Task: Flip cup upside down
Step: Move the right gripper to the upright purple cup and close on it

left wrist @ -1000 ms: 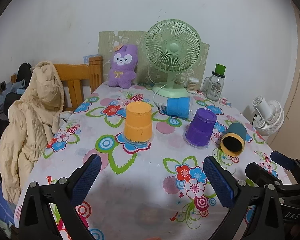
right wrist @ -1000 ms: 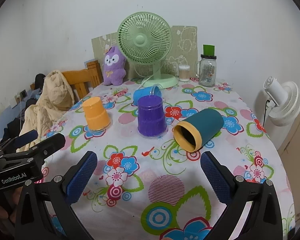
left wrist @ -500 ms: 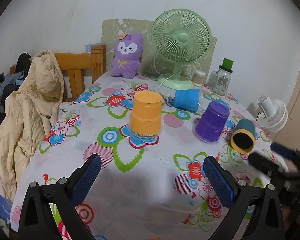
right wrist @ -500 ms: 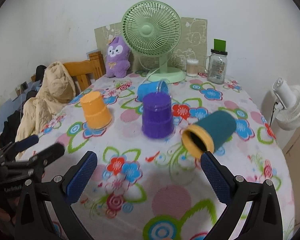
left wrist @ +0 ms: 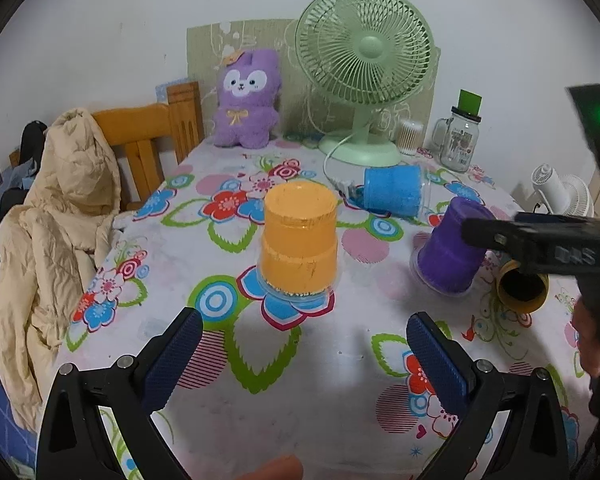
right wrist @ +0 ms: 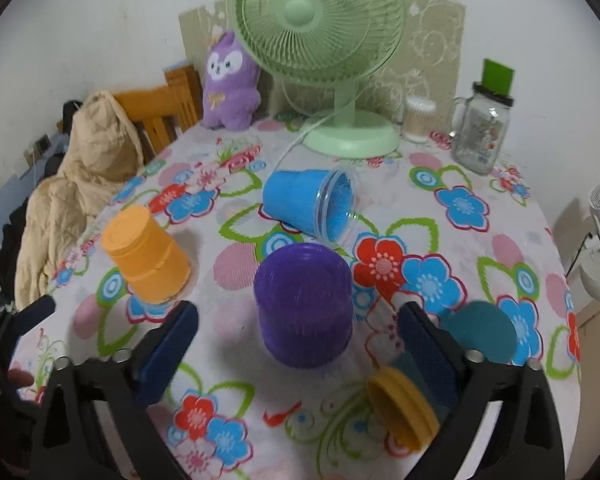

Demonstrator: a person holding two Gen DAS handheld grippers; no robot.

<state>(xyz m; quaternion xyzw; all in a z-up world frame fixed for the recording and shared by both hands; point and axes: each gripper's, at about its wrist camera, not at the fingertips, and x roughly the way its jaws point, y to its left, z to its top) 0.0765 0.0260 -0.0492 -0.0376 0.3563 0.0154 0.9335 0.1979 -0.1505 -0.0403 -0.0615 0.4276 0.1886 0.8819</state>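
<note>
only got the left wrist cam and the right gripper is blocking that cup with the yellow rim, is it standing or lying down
observer: In the right wrist view the teal cup lies on its side, yellow rim toward the camera, partly behind the gripper's right finger.
operator: ok is the right gripper holding anything
observer: No. The right gripper is open, and the purple cup stands mouth down in the gap between its fingers, untouched.
operator: and the blue one, can you see into it
observer: Yes. The blue cup lies on its side, open mouth turned right.
</note>
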